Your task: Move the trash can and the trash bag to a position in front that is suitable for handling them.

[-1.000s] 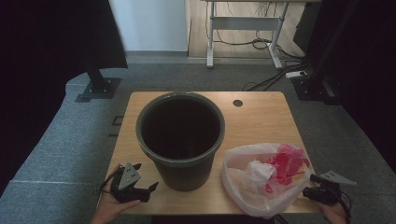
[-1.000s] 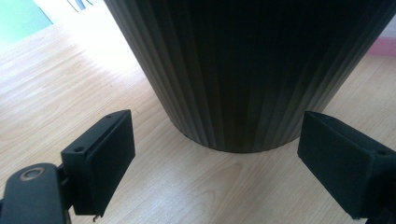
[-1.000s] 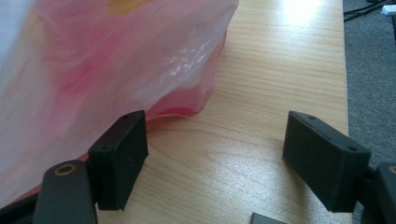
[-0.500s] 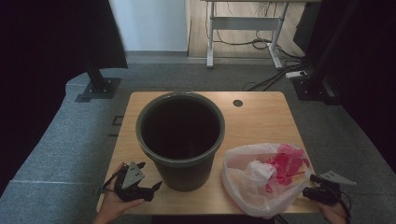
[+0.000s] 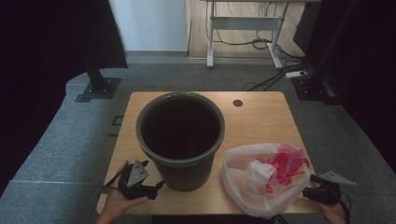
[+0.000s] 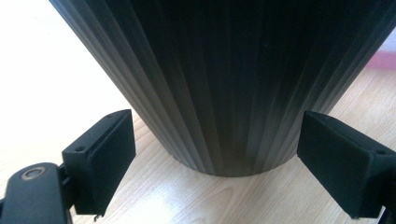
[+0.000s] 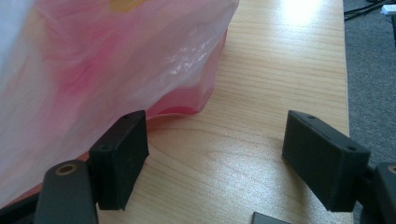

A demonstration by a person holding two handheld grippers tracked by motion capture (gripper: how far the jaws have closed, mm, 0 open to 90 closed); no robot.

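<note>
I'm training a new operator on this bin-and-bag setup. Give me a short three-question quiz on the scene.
1. True or false: the left claw grips the bin.
2. What lies nearest the right claw? A) bag B) bin C) table hole
3. What colour shows through the bag?

Key: 1 false, its jaws stand open before the bin's base. 2 A. 3 Pink-red, with some white.

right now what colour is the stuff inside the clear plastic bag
Pink-red with white crumpled paper, inside the translucent plastic bag on the wooden table; high view shows it best.
</note>
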